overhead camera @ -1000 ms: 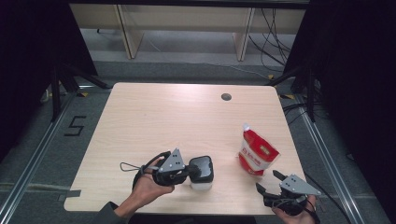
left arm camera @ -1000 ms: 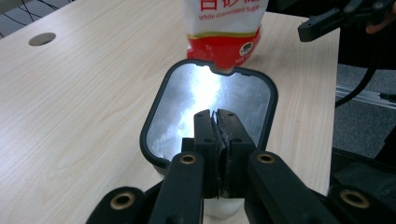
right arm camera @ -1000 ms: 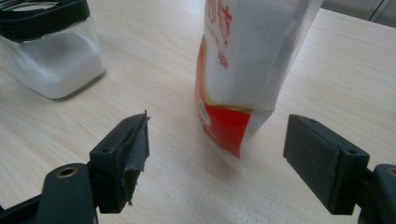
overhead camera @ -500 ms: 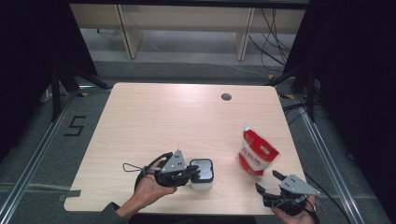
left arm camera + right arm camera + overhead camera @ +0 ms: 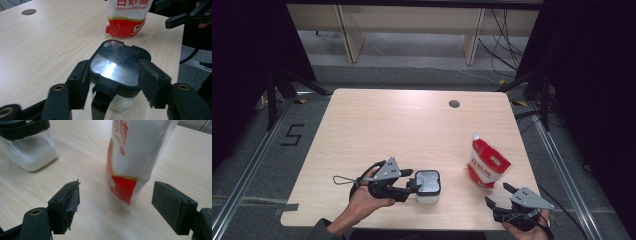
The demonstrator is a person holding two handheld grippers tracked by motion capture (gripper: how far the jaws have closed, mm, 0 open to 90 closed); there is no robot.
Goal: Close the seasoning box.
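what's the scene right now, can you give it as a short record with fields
surface: light wood table
container: clear container with dark lid, white grains inside, near the front edge
pouch: red and white sugar pouch, upright, to the container's right
left gripper: left gripper astride the container's lid, jaws just been opening, one pad looks clear of it
right gripper: right gripper open, nothing between the jaws, facing the pouch
likely next: right gripper may take the pouch
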